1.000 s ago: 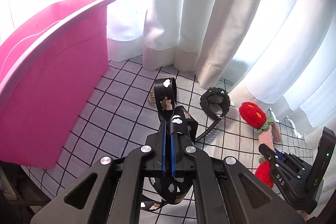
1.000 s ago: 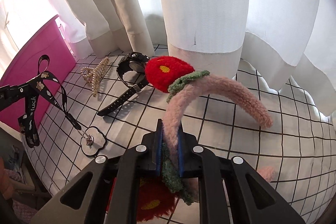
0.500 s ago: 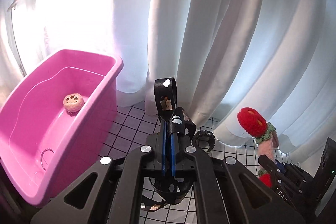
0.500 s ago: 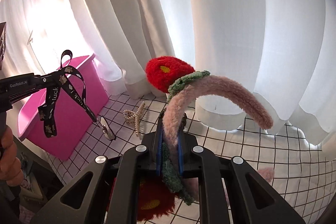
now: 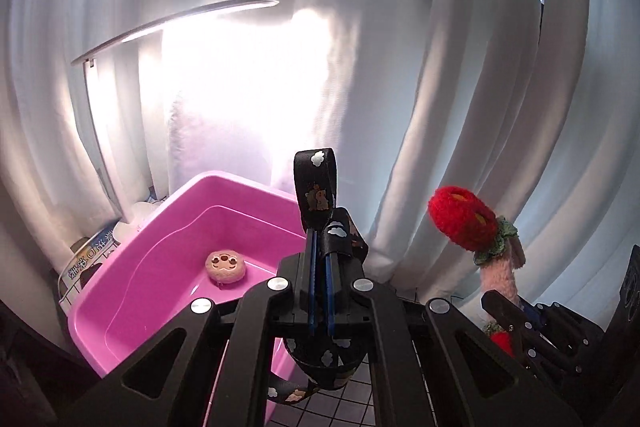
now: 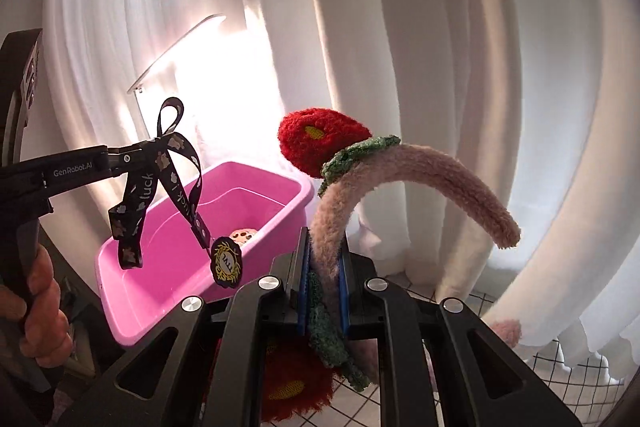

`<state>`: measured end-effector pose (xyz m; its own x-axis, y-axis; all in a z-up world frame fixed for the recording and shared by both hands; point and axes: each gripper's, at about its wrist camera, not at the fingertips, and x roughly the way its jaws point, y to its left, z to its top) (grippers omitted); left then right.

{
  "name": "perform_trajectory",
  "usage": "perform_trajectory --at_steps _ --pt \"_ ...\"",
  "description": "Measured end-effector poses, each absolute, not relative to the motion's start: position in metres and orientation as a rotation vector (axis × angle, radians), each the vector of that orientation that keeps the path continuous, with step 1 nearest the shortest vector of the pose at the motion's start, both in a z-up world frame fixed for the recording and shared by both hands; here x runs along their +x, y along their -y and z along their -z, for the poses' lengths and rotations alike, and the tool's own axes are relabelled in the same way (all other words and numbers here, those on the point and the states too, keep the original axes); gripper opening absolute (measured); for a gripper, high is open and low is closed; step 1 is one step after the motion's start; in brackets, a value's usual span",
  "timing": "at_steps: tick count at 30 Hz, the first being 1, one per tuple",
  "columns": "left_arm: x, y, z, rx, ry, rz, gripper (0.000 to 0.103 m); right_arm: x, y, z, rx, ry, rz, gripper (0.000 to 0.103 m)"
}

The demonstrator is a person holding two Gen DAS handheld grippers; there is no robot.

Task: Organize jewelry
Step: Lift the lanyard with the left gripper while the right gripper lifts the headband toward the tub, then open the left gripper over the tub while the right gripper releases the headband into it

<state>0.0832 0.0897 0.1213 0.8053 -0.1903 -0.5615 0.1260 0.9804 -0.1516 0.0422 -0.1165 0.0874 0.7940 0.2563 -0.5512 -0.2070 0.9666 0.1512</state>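
curtains (image 5: pixel 440 87): white, backlit | lamp (image 5: pixel 172 23): lit | tabletop (image 6: pixel 560 383): grid-patterned, possibly cloth

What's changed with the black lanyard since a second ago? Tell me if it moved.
Yes. The black lanyard, pinched in the left gripper, rose off the grid cloth and now hangs over the pink bin.

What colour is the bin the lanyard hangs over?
Pink bin; the right wrist view shows it best.

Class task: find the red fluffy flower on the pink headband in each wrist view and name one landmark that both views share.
Left wrist view: red flower at the right, above the right claw.
Right wrist view: red flower near centre, above the right claw.
Shared landmark: pink tub.
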Motion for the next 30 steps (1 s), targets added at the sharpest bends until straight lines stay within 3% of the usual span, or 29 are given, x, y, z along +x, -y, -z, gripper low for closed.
perform_trajectory --at_steps 9,22,30 --pt "0.109 -0.182 -0.134 -0.116 -0.608 0.05 0.004 0.102 0.018 -0.106 0.07 -0.597 -0.411 0.012" --pt "0.145 -0.229 -0.027 -0.146 -0.845 -0.029 0.004 0.163 -0.063 -0.041 -0.007 -0.808 -0.455 0.012" --pt "0.152 -0.242 -0.004 -0.155 -0.903 -0.073 0.005 0.187 -0.083 -0.017 -0.035 -0.91 -0.434 0.012"
